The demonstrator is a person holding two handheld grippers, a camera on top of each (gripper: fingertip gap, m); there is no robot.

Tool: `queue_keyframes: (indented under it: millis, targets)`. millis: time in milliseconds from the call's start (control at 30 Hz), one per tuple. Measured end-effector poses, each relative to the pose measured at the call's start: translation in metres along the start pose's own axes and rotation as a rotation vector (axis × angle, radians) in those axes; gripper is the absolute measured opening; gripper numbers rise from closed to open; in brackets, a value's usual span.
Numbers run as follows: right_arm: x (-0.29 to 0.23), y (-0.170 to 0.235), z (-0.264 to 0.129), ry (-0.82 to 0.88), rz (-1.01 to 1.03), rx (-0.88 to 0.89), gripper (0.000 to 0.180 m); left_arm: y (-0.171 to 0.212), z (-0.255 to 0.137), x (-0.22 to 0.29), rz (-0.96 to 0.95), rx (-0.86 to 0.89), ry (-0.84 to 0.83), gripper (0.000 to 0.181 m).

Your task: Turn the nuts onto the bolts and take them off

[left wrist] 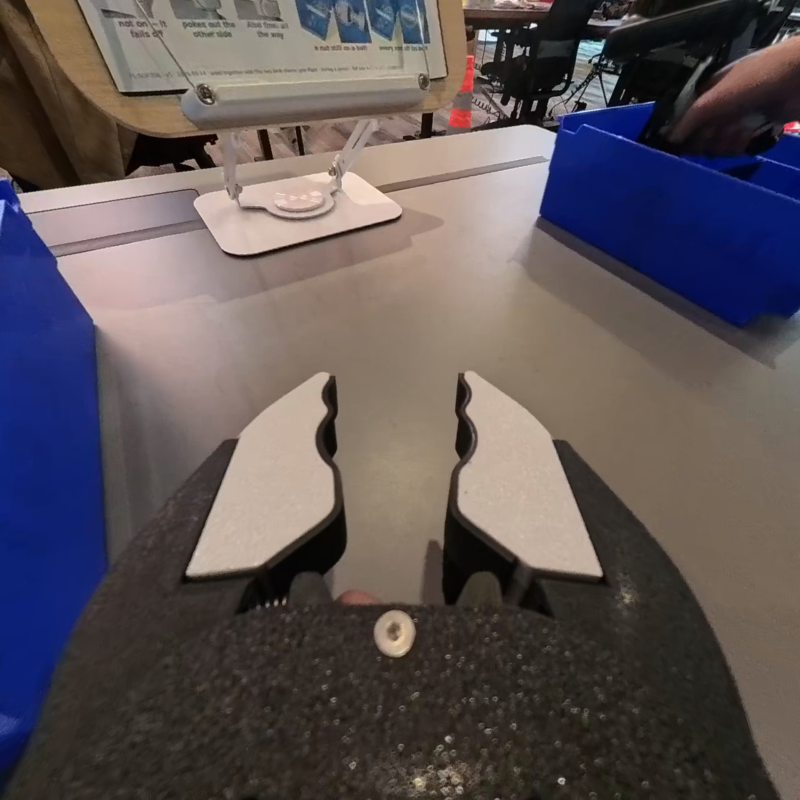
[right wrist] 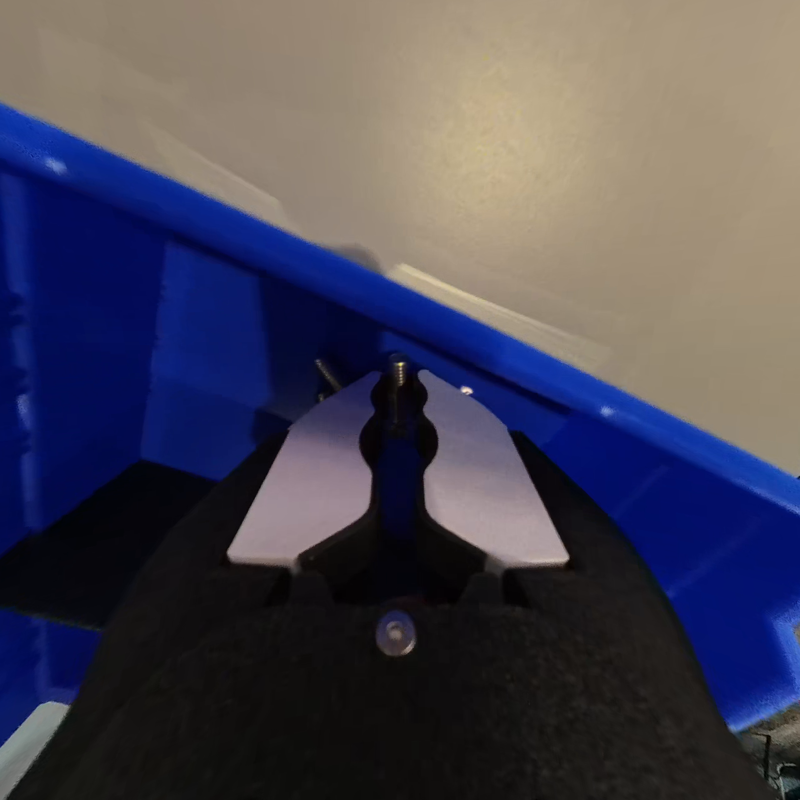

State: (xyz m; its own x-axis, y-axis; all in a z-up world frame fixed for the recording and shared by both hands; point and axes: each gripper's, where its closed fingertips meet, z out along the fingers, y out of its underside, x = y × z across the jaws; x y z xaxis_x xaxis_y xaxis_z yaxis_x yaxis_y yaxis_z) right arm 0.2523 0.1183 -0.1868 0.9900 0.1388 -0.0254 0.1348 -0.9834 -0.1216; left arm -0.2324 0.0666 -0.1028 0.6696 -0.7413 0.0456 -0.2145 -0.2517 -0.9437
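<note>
A printed instruction sheet (left wrist: 268,39) with small pictures and lines of text stands clamped on a white tilting stand (left wrist: 298,208) at the far side of the grey worktop (left wrist: 433,311); its wording is left untold. No brand marks can be made out on the bins or tools.

The right hand-held gripper (right wrist: 399,381) reaches down into a blue plastic bin (right wrist: 476,329), its fingers drawn nearly together and clamped on a bolt (right wrist: 397,389). The bolt lies lengthwise in the narrow slot between the fingers, its threaded end poking just past the fingertips toward the bin's wall. It is a slim, silver-coloured metal bolt with fine threads; its head is hidden between the fingers. Another bolt (right wrist: 324,374) lies just left of the fingertips, partly hidden behind the left finger and blurred. A tiny bright piece (right wrist: 466,390) sits just right of the fingertips, too small to identify.

The left hand-held gripper (left wrist: 396,381) hovers over bare worktop, spread wide with nothing between its white-faced fingers (left wrist: 277,476). From this view the right hand-held gripper (left wrist: 675,117), held by a person's hand (left wrist: 736,104), dips into the blue bin (left wrist: 649,225) at far right. A second blue bin (left wrist: 39,389) fills the left edge. An orange traffic cone (left wrist: 462,99) stands beyond the worktop.
</note>
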Motion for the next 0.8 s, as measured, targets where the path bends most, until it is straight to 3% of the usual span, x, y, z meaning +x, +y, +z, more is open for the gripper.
queue_keyframes:
  millis: [167,267,333,433,500,633,800]
  targets:
    - [0.006,-0.001,0.003,0.057,0.001,0.032,0.024,0.002,0.003,-0.008,-0.012,-0.010,-0.023,0.053]
    - [0.007,-0.003,-0.026,0.117,0.018,0.122,0.032,0.003,0.004,-0.018,-0.006,-0.007,-0.066,0.053]
    - [-0.020,-0.019,-0.085,0.157,0.012,0.383,0.034,0.002,0.004,-0.026,-0.003,0.001,-0.098,0.052]
    - [-0.115,-0.023,-0.186,0.151,-0.057,0.875,0.033,-0.008,0.001,-0.038,-0.048,0.047,-0.137,0.050]
    - [-0.182,-0.007,-0.218,0.207,-0.141,1.072,0.037,-0.016,-0.002,-0.042,-0.107,0.069,-0.135,0.050]
    - [-0.286,0.017,-0.217,0.137,-0.178,1.311,0.036,-0.031,-0.006,-0.044,-0.148,0.096,-0.153,0.053]
    - [-0.331,0.022,-0.145,0.057,-0.061,1.341,0.044,-0.033,-0.008,-0.038,-0.121,0.109,-0.223,0.052]
